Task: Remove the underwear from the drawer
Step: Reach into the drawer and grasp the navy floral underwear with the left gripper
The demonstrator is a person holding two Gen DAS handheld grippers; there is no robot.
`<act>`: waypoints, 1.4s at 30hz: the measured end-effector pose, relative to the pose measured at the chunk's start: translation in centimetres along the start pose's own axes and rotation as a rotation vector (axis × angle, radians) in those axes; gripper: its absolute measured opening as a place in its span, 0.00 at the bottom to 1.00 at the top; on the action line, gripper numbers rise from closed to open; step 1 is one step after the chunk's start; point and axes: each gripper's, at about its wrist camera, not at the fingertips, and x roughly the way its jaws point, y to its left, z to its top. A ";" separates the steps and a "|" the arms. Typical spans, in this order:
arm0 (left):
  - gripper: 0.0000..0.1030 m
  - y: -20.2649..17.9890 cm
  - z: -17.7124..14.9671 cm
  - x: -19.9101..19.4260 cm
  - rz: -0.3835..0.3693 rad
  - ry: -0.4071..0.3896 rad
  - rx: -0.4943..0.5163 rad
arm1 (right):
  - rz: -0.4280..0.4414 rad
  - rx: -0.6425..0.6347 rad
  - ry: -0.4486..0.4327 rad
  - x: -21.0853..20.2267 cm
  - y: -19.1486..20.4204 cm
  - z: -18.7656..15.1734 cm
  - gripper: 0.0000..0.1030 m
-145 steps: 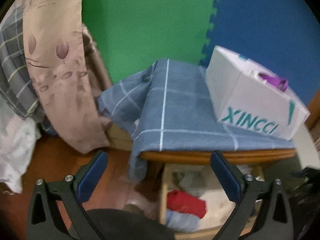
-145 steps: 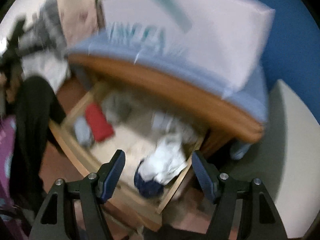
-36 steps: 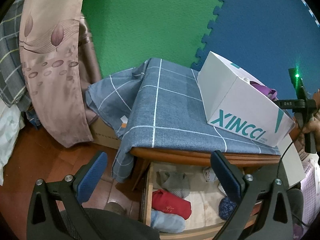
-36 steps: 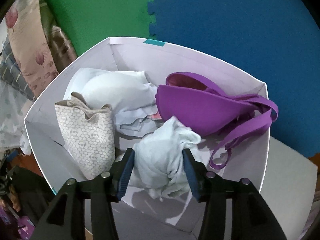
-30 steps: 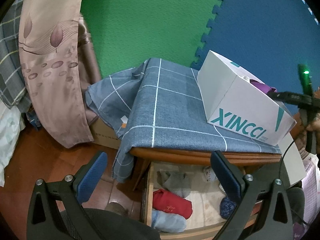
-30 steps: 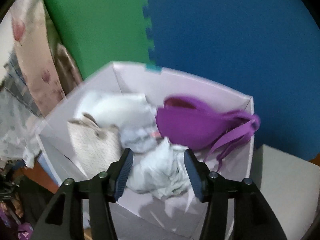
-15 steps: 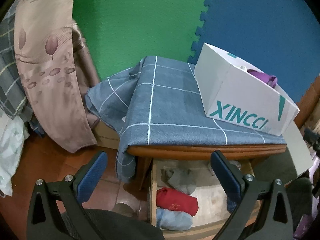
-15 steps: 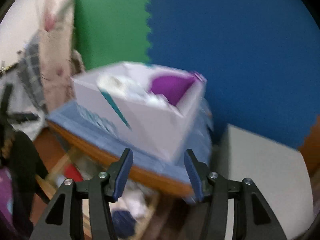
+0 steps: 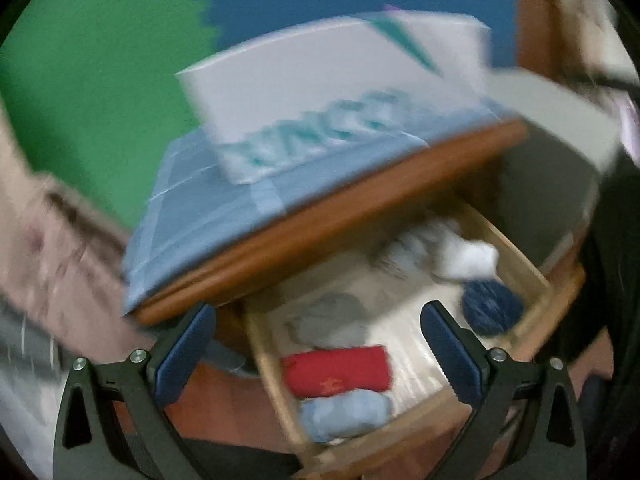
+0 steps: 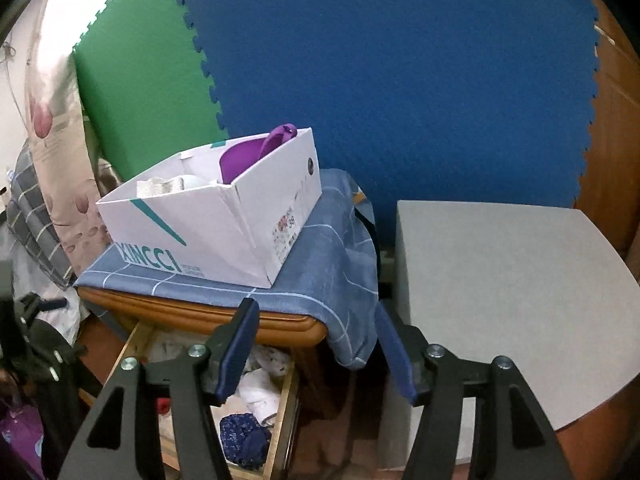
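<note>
The wooden drawer (image 9: 516, 248) stands pulled out under the cabinet top. In it lie a red folded garment (image 9: 336, 370), a light blue roll (image 9: 344, 416), a grey piece (image 9: 328, 320), a white piece (image 9: 464, 256) and a dark blue piece (image 9: 492, 306). My left gripper (image 9: 316, 312) hangs open above the drawer's near end, holding nothing; this view is blurred. My right gripper (image 10: 316, 312) is level with the cabinet's front corner, its jaws opening with nothing between them. Below it are the drawer's side (image 10: 285, 420), the dark blue piece (image 10: 242, 440) and the white piece (image 10: 260, 388).
A white XINCCI box (image 10: 208, 224) with a purple bra (image 10: 256, 156) and pale garments sits on the blue checked cloth (image 10: 332, 248) over the cabinet. A grey block (image 10: 500, 280) stands to the right. Green and blue foam mats back the scene. Pillows lean at left.
My right gripper has let go of the white garment in the box, pulled back and sunk to the cabinet's front, with its jaws wider. The left view has rolled and swung over the drawer.
</note>
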 end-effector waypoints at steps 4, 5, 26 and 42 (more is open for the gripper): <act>0.95 -4.3 0.8 3.3 -0.096 0.106 0.105 | 0.021 0.045 -0.011 -0.8 -0.9 0.1 0.62; 0.94 -4.7 1.0 4.1 -0.132 0.138 0.102 | 0.026 0.057 -0.015 -1.0 -1.1 0.1 0.62; 0.91 -11.9 1.1 18.4 -0.431 0.667 -0.350 | 0.103 0.100 -0.047 -2.3 -2.5 -0.7 0.64; 0.91 -14.3 1.4 23.0 -0.389 0.875 -0.413 | 0.156 0.139 -0.068 -2.9 -3.5 -1.1 0.65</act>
